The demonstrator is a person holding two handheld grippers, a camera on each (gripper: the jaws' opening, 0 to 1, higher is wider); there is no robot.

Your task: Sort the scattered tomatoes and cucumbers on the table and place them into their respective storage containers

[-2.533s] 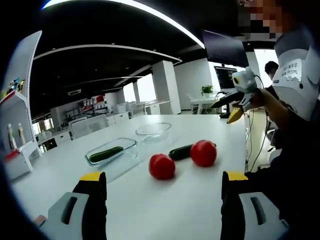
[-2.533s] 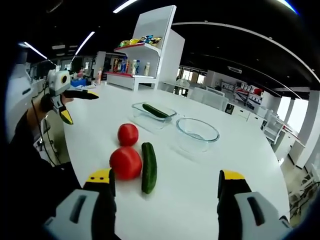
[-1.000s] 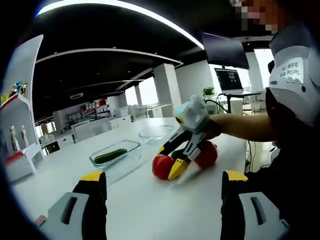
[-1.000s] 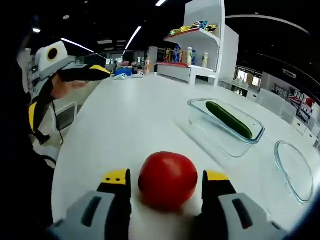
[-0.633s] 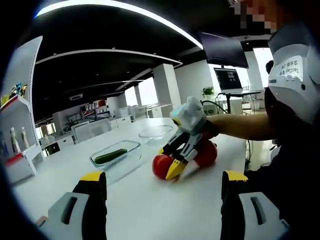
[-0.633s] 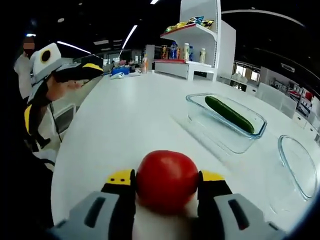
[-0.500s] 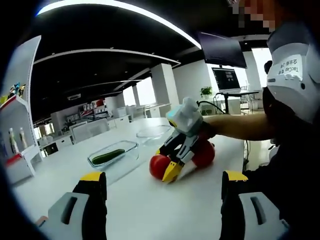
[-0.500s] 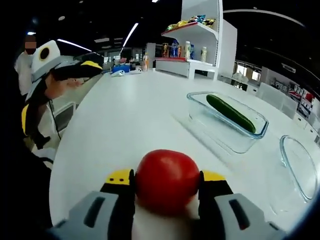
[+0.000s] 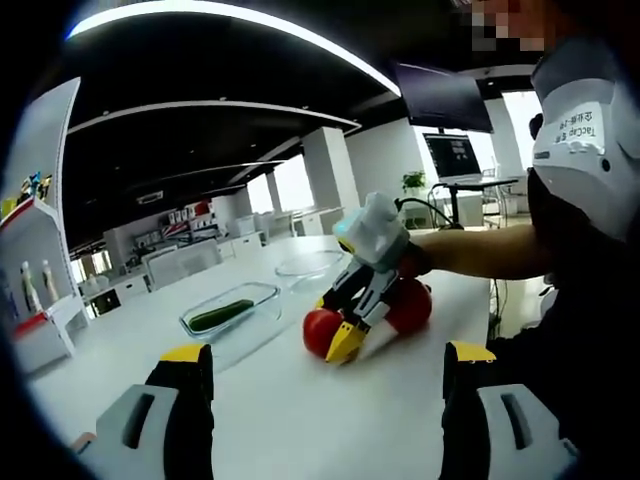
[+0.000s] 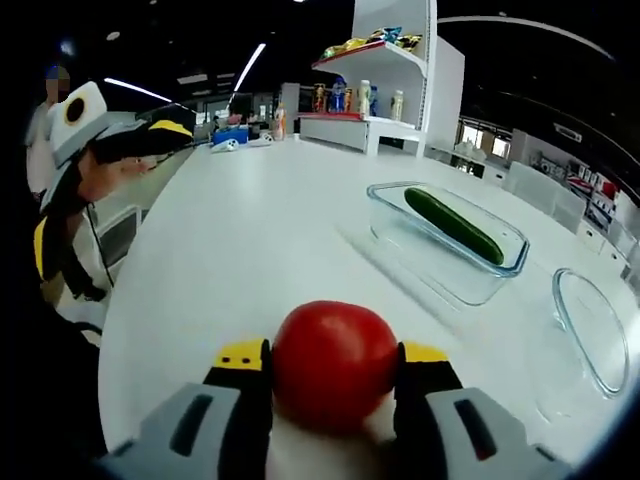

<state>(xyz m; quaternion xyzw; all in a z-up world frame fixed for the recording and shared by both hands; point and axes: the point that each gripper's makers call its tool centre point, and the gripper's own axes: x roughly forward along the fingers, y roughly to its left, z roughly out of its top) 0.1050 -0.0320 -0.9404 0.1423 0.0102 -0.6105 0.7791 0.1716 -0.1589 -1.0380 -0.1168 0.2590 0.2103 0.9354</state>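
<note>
My right gripper (image 10: 333,355) is shut on a red tomato (image 10: 335,365), its yellow-tipped jaws pressed against both sides. In the left gripper view that same right gripper (image 9: 335,325) reaches in from the right and holds the tomato (image 9: 316,332) low over the white table (image 9: 300,420). A second tomato (image 9: 412,306) lies just behind it. My left gripper (image 9: 325,375) stands open near the table's front with nothing between its jaws. A rectangular glass container (image 10: 455,270) holds one cucumber (image 10: 452,226). Beside it stands a round glass bowl (image 10: 590,345).
The left gripper (image 10: 110,195), held by a hand, hangs off the table's edge. A white shelf (image 10: 395,70) with bottles and snacks stands beyond the table. A person's arm (image 9: 480,250) stretches across the right side. The glass container (image 9: 228,318) and bowl (image 9: 308,265) sit mid-table.
The right gripper came down from above the table to the nearer tomato and shut its jaws on it. The left gripper has stayed open and nearly still.
</note>
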